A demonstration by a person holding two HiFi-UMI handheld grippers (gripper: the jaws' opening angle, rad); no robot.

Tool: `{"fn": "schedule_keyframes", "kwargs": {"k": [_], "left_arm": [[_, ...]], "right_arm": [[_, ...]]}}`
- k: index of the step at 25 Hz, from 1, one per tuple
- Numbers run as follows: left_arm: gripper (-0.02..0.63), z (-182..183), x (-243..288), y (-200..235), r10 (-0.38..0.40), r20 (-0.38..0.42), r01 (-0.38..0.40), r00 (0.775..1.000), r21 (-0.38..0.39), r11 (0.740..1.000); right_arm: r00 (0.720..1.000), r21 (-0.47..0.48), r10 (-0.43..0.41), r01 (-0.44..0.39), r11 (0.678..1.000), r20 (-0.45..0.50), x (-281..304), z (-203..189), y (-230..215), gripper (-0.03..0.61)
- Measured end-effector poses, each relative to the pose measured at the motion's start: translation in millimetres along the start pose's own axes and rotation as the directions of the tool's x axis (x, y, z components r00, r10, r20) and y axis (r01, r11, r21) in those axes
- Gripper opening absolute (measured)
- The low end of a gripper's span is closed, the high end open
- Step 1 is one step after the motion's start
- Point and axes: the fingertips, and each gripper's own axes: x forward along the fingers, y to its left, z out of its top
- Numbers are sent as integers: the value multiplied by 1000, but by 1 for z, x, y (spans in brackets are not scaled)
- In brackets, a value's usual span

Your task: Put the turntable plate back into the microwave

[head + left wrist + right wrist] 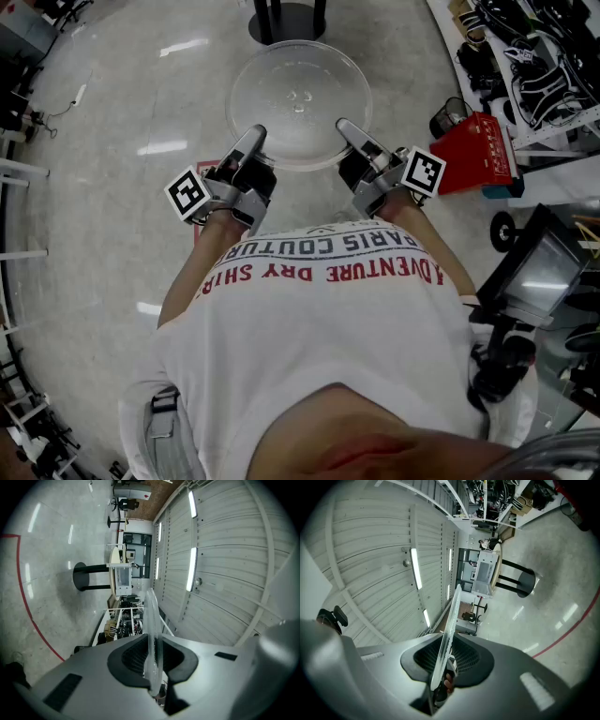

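Two-point hold, seen from above. Nearest: person's white shirt. Left gripper: jaws clamped on left rim of plate. Right gripper: jaws clamped on right rim. Plate: clear glass, round, roughly level, held in air over floor just ahead of person, between grippers. Each gripper view: plate edge-on, pinched between jaws. Right of plate: red box on floor. Beyond plate: black pedestal base. Far: white boxy appliance on round tabletop.
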Motion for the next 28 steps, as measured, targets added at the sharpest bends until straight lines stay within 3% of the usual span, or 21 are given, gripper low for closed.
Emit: {"fn": "schedule_keyframes", "kwargs": {"k": [15, 28], "left_arm": [[29, -9, 2, 1, -17, -34, 16, 999, -29, 999], [37, -12, 17, -7, -69, -57, 67, 996, -39, 997]], "right_arm": [[999, 5, 5, -5, 1000, 32, -11, -1, 6, 34], [998, -23, -42, 43, 999, 56, -16, 13, 13, 32]]}}
